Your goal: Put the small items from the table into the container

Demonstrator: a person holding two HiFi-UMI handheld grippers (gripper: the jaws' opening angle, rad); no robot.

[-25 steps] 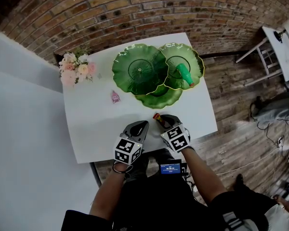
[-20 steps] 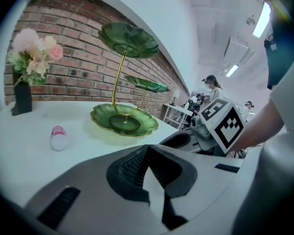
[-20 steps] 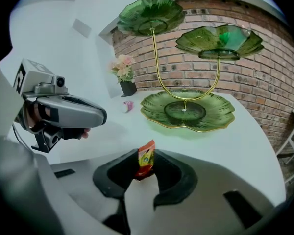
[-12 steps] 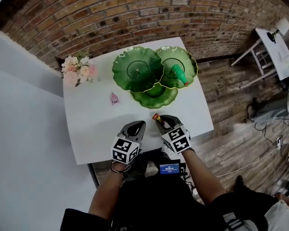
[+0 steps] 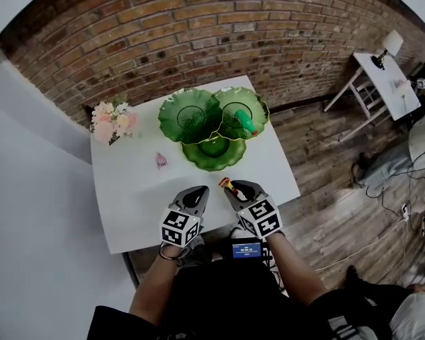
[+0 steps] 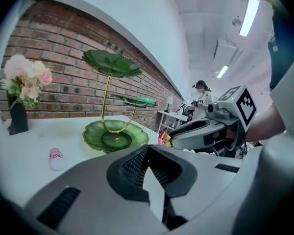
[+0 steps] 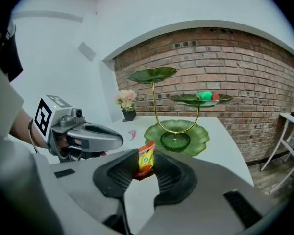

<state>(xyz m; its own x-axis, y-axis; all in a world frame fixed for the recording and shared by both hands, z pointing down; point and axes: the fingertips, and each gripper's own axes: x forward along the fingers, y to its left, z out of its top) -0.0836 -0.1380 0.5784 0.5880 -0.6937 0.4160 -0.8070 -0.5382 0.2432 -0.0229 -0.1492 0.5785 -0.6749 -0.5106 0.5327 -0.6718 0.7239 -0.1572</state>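
Right gripper (image 7: 145, 156) pinches 1 orange packet (image 7: 146, 163) (jaws partly apart); left gripper (image 6: 146, 150) closed, empty.

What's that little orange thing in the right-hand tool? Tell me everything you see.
A small packet, orange-red with a yellow middle and a round green mark, glossy like foil. It stands nearly upright, its lower half pinched between the dark jaws of the right gripper, its top poking out. Nothing else touches it; it hangs over the white table's near side.

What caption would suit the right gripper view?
Right gripper pinches an orange packet before a green tiered stand.
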